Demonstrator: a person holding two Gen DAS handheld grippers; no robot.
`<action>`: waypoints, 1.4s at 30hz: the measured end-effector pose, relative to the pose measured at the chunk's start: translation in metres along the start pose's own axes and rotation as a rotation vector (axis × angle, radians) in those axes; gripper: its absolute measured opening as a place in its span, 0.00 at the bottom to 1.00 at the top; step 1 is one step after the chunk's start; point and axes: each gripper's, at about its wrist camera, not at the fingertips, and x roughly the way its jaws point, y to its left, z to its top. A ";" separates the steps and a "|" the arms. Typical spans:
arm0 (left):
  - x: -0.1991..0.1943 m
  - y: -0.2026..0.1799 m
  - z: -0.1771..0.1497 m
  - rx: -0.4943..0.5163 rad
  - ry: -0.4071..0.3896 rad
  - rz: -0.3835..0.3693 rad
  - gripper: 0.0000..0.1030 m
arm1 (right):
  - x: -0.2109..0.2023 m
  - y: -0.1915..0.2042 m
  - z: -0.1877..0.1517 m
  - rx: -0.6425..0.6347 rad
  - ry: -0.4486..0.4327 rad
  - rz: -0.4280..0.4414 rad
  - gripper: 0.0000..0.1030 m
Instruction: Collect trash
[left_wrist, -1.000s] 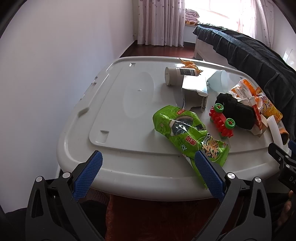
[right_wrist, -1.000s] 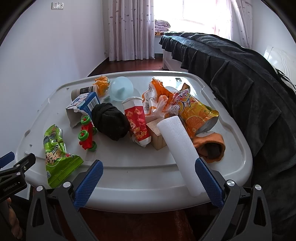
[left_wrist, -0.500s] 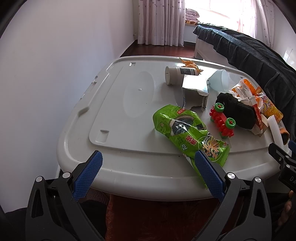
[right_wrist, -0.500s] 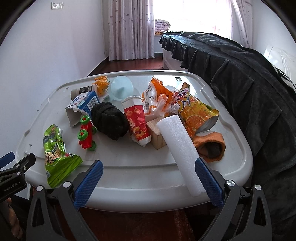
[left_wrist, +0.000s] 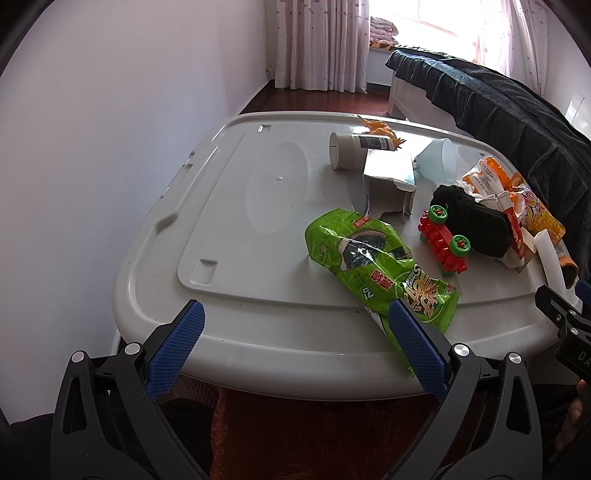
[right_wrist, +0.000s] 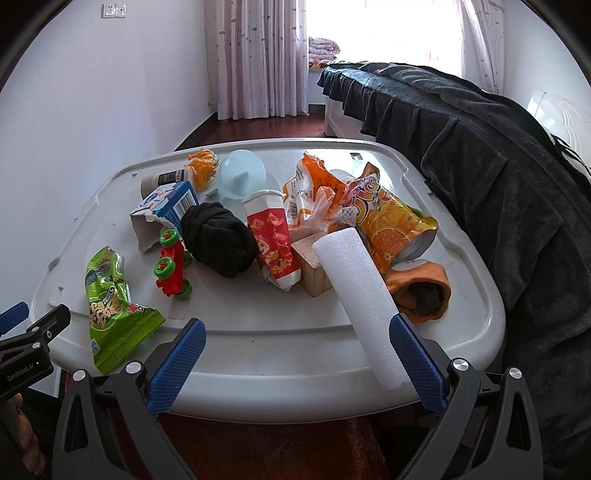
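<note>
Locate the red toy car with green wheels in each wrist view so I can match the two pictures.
Left wrist view: the red toy car with green wheels sits right of centre, beside the black sock bundle.
Right wrist view: the car sits left of centre, left of the bundle.
Shared landmark: the green crinkled snack bag near the lid's front edge.

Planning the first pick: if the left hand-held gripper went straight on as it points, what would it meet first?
Probably the grey plastic lid's near rim, then bare surface; the crumpled green snack bag lies right of centre, though depth is unclear.
</note>
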 end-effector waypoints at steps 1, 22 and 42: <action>0.000 0.000 0.000 0.000 0.000 0.000 0.95 | 0.000 0.000 0.000 0.000 0.000 0.000 0.95; 0.000 0.001 -0.001 0.001 0.001 0.001 0.95 | 0.001 0.001 -0.003 -0.008 0.004 -0.001 0.95; -0.001 0.001 0.000 -0.002 0.013 -0.008 0.95 | 0.006 0.053 0.056 -0.492 -0.008 0.244 0.94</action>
